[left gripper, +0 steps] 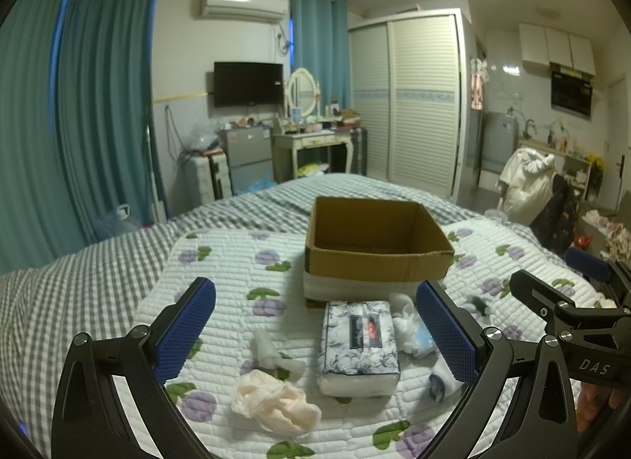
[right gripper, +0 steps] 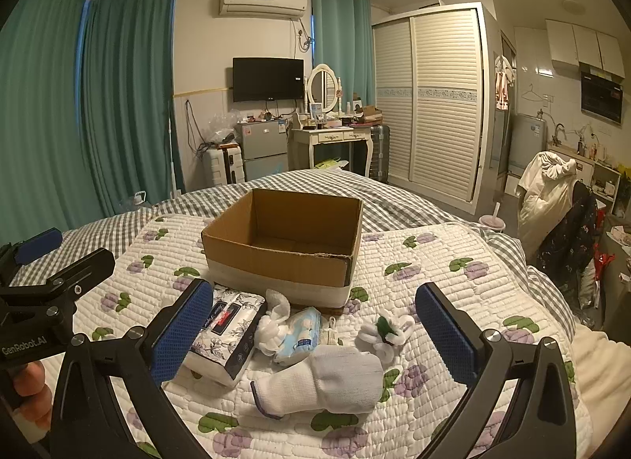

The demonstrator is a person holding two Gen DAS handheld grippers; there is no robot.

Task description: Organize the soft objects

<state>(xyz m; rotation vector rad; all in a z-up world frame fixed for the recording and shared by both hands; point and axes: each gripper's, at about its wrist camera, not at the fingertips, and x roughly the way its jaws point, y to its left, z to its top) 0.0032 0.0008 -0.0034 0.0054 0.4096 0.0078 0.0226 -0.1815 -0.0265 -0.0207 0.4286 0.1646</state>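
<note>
An open, empty cardboard box (left gripper: 374, 258) (right gripper: 284, 258) stands on the floral quilt. In front of it lie a floral tissue pack (left gripper: 359, 344) (right gripper: 226, 334), a cream cloth (left gripper: 276, 405), a white rolled cloth (left gripper: 272, 350), a white glove (right gripper: 327, 380), a blue-white wipes pack (right gripper: 299, 334) and white scrunchies (right gripper: 384, 331). My left gripper (left gripper: 315, 334) is open and hovers over the tissue pack. My right gripper (right gripper: 315, 336) is open and hovers above the glove and wipes pack. Both are empty.
The quilt (left gripper: 232, 262) lies on a grey checked bedspread (left gripper: 79, 293). Behind the bed stand a dressing table (right gripper: 335, 139), small fridge (right gripper: 262, 149), wardrobe (right gripper: 430, 104) and teal curtains (right gripper: 118, 104). A chair with clothes (right gripper: 552, 198) stands at the right.
</note>
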